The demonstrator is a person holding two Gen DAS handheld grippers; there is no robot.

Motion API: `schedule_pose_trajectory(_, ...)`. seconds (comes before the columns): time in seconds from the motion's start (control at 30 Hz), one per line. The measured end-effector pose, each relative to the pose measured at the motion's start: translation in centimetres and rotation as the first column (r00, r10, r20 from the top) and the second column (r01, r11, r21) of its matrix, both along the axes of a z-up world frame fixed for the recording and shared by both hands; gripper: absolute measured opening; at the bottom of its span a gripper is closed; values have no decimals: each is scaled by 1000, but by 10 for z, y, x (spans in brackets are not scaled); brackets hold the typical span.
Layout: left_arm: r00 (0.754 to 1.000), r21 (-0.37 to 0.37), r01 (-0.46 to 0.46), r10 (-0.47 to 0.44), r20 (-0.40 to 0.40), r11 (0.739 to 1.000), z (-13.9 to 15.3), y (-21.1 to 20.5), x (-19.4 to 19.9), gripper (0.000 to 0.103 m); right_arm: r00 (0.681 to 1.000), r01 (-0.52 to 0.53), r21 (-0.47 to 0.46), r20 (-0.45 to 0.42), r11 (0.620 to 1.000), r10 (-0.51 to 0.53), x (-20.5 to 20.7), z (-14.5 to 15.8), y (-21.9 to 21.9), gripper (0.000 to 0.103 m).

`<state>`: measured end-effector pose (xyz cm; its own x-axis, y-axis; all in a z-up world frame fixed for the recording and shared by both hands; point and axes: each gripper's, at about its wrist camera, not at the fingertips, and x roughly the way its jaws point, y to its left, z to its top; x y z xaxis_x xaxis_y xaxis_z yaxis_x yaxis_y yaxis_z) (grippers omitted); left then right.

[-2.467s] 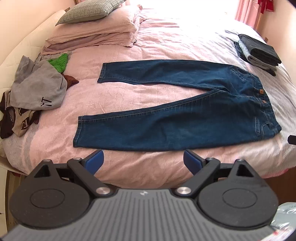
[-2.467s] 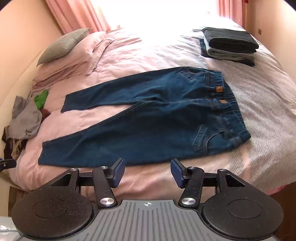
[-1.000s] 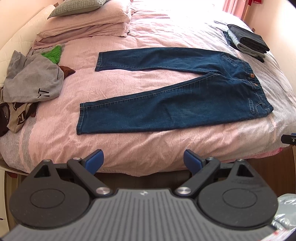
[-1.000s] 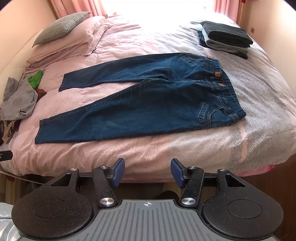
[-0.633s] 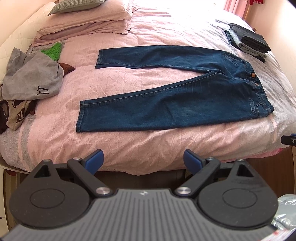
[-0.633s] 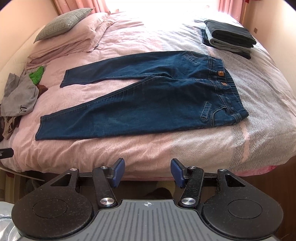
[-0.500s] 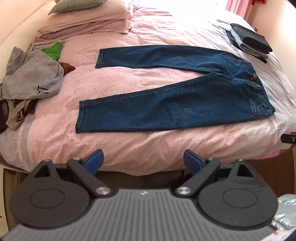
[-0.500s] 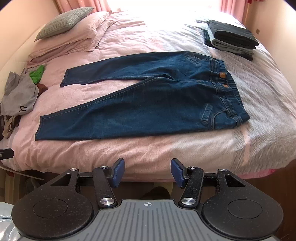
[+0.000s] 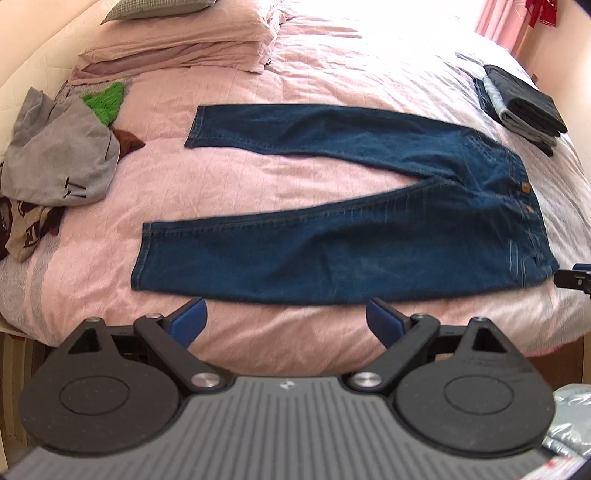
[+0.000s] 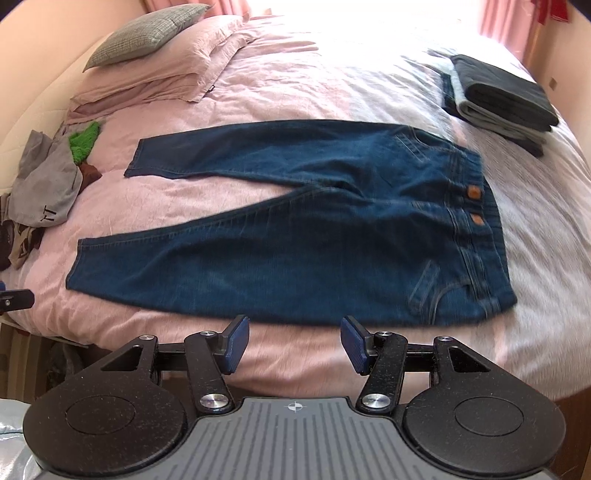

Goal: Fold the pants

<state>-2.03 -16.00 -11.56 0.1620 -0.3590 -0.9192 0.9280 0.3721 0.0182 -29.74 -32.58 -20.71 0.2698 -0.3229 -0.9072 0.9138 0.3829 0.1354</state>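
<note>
Dark blue jeans (image 9: 332,236) (image 10: 295,240) lie flat on the pink bed, legs spread in a V toward the left, waistband with two brown buttons at the right. My left gripper (image 9: 286,320) is open and empty, just short of the near leg's lower edge. My right gripper (image 10: 293,341) is open too, nothing between its blue pads (image 10: 236,343), hovering at the near edge of the jeans below the hip. The right gripper's tip (image 9: 572,277) shows at the left wrist view's right edge, by the waistband corner.
A stack of folded dark and grey clothes (image 10: 498,99) sits at the far right of the bed (image 10: 332,74). A heap of grey, green and brown garments (image 9: 59,162) lies at the left. Pink pillows and a grey cushion (image 10: 144,33) lie at the head.
Both grippers have moved forward toward the bed after pulling back; the jeans now fill more of each view. The jaws stay open and the jeans have not moved.
</note>
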Motion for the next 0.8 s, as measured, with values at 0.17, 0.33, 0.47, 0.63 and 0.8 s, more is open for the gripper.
schedule_pose_trajectory(0.17, 999, -7, -39, 39, -2, 999, -1, -37, -8, 91, 999, -44, 13, 5, 999, 44, -3, -4, -44, 52)
schedule_pose_trajectory(0.33, 996, -25, -86, 85, -42, 996, -8, -63, -12, 91, 996, -85, 39, 3, 996, 85, -12, -14, -83, 52)
schedule_pose_trajectory(0.47, 993, -46, -106, 103, -64, 993, -17, -82, -16, 91, 996, -89, 46, 16, 995, 88, -29, -29, -109, 52)
schedule_pose_trajectory(0.63, 996, -54, -91, 91, 6, 994, -33, -112, -23, 91, 999, -22, 42, 39, 999, 21, -67, -49, -142, 52)
schedule_pose_trajectory(0.8, 999, -34, -14, 16, 41, 999, -69, -162, -17, 88, 993, 34, 22, 111, 999, -36, -105, -68, -178, 52)
